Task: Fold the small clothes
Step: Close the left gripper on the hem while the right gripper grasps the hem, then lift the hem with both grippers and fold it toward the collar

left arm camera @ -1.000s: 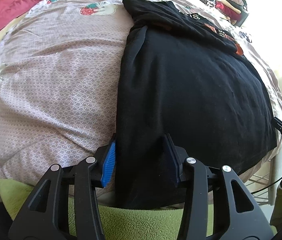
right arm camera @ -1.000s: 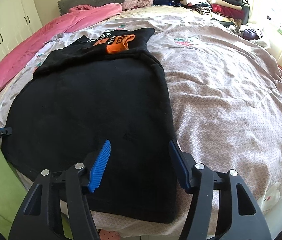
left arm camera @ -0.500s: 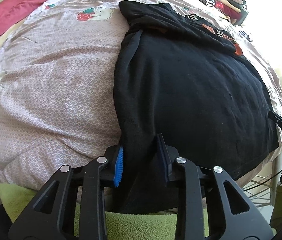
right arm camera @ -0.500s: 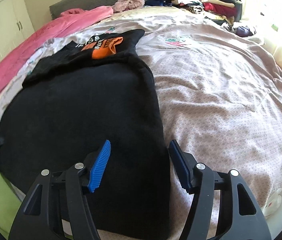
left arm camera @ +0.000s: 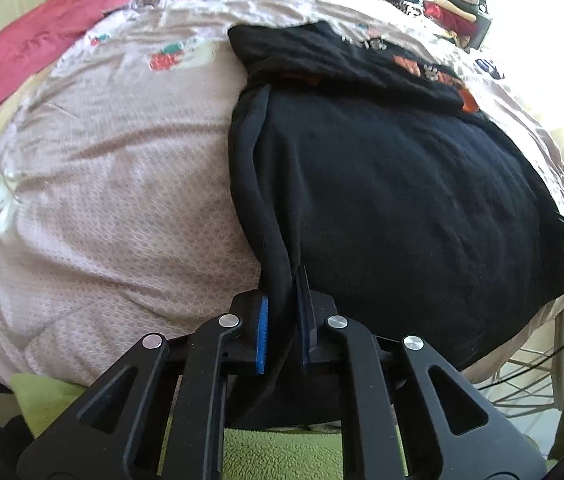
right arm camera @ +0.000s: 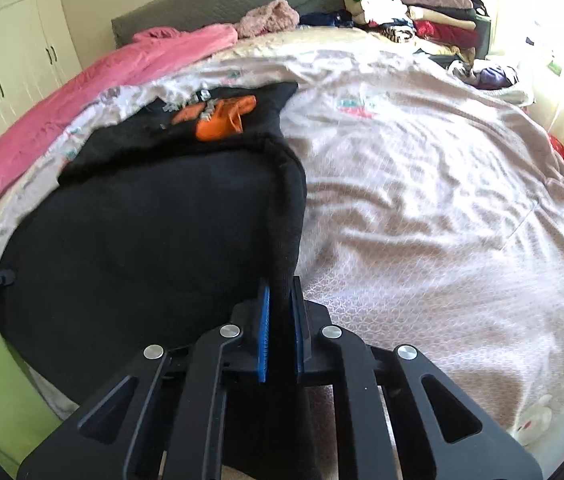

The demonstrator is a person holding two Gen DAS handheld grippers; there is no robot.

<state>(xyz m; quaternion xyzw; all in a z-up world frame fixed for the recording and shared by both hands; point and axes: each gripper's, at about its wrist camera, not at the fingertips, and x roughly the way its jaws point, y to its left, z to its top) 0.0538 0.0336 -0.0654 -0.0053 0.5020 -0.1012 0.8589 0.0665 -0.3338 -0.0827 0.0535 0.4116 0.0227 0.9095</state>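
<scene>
A black garment with an orange print lies flat on the bed, its far part folded over. In the left wrist view my left gripper has its jaws closing on the garment's near left edge, and the blue pads press a bunched ridge of cloth. In the right wrist view my right gripper has its jaws closing on the near right edge of the black garment, with cloth pinched between the pads. Each gripper's tip shows at the other view's side edge.
A pale pink patterned bed cover spreads around the garment, wide on the right. A pink blanket lies along the far left. Stacked folded clothes sit at the headboard. Green fleece is below the grippers.
Both grippers went from standing open over the garment's near corners to shut on its side edges. The left edge has bunched up and lifted a little.
</scene>
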